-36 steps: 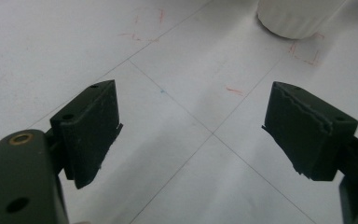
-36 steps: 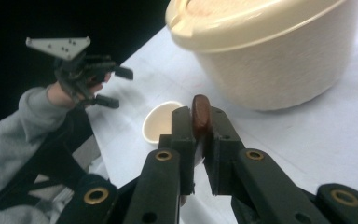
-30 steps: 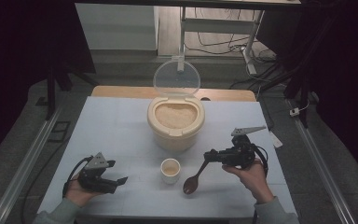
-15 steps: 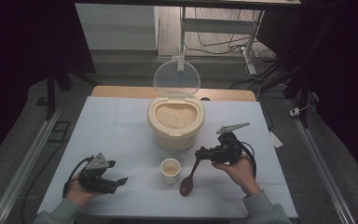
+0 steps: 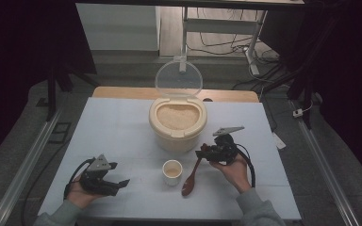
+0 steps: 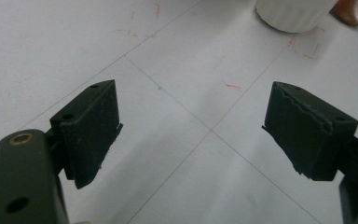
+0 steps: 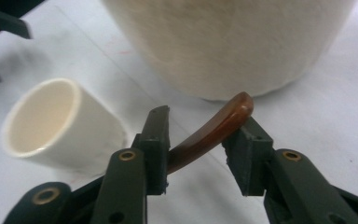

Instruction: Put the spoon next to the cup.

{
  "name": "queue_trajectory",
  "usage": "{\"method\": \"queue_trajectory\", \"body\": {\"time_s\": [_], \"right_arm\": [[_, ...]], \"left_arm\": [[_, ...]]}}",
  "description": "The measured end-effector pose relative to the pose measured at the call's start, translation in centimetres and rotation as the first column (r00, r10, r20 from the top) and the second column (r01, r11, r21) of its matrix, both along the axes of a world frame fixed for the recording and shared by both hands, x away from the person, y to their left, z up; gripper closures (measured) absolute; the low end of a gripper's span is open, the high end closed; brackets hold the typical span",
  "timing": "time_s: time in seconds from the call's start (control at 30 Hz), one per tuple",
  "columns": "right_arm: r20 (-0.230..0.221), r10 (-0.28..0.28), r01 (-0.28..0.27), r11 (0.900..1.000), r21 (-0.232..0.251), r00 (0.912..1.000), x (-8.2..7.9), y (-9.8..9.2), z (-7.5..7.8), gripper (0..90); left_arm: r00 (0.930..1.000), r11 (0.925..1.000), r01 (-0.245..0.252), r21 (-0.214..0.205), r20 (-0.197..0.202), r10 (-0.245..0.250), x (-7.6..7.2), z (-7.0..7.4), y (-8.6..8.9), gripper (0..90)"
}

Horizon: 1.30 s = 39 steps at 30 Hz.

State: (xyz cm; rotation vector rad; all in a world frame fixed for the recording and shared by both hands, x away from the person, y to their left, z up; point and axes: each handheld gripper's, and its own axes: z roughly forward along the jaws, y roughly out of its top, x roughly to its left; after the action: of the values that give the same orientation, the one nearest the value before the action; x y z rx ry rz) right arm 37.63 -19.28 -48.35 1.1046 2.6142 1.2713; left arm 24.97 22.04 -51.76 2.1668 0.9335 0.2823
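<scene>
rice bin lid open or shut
Open. The clear lid stands up behind the bin, hinged at the rear, and the rice inside lies uncovered in the high view.

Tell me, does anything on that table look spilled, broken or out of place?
Nothing stands out. The rice tub stands upright with its lid flipped open, the cup is upright, and no grains show on the table. The right gripper has its jaws around the spoon handle; the left gripper is open.
</scene>
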Motion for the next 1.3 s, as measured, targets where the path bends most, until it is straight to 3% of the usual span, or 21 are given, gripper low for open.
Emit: {"method": "queue_trajectory", "body": {"time_s": [0.33,0.47,0.63,0.77,0.93,1.17,1.3], "right_arm": [[-0.014,-0.070,0.068,0.9909,-0.116,0.9975,1.3,0.8,-2.7,48.3],[0.014,-0.066,0.068,0.9818,-0.177,0.9977,1.2,1.3,-3.4,44.6],[0.063,-0.068,0.079,0.9753,-0.206,0.9957,0.9,1.7,-3.3,40.1],[0.108,-0.099,0.116,0.9784,-0.171,0.9893,0.6,1.2,-2.8,37.4],[0.142,-0.120,0.132,0.9880,-0.081,0.9826,-0.3,-0.5,-1.5,39.1],[0.212,-0.076,0.080,0.9967,-0.012,0.9744,-3.1,-3.7,-0.3,42.1],[0.242,-0.053,0.055,0.9985,-0.002,0.9687,-4.8,-5.8,0.0,42.6]], "left_arm": [[1.0000,1.0000,0.005,0.004,-0.003,-0.005,0.0,0.0,0.0,17.7],[1.0000,1.0000,0.007,0.005,-0.005,-0.007,0.0,-0.1,-0.1,17.7],[1.0000,1.0000,0.008,0.005,-0.004,-0.008,0.0,-0.1,-0.1,17.7],[1.0000,1.0000,0.006,0.004,-0.003,-0.006,0.0,-0.1,0.0,17.7],[1.0000,1.0000,0.006,0.003,-0.002,-0.006,0.0,-0.1,0.0,17.7],[1.0000,1.0000,-0.001,0.001,0.005,0.001,0.0,0.0,0.0,17.8],[1.0000,1.0000,-0.004,-0.001,0.006,0.004,0.0,0.0,0.1,17.8]]}}
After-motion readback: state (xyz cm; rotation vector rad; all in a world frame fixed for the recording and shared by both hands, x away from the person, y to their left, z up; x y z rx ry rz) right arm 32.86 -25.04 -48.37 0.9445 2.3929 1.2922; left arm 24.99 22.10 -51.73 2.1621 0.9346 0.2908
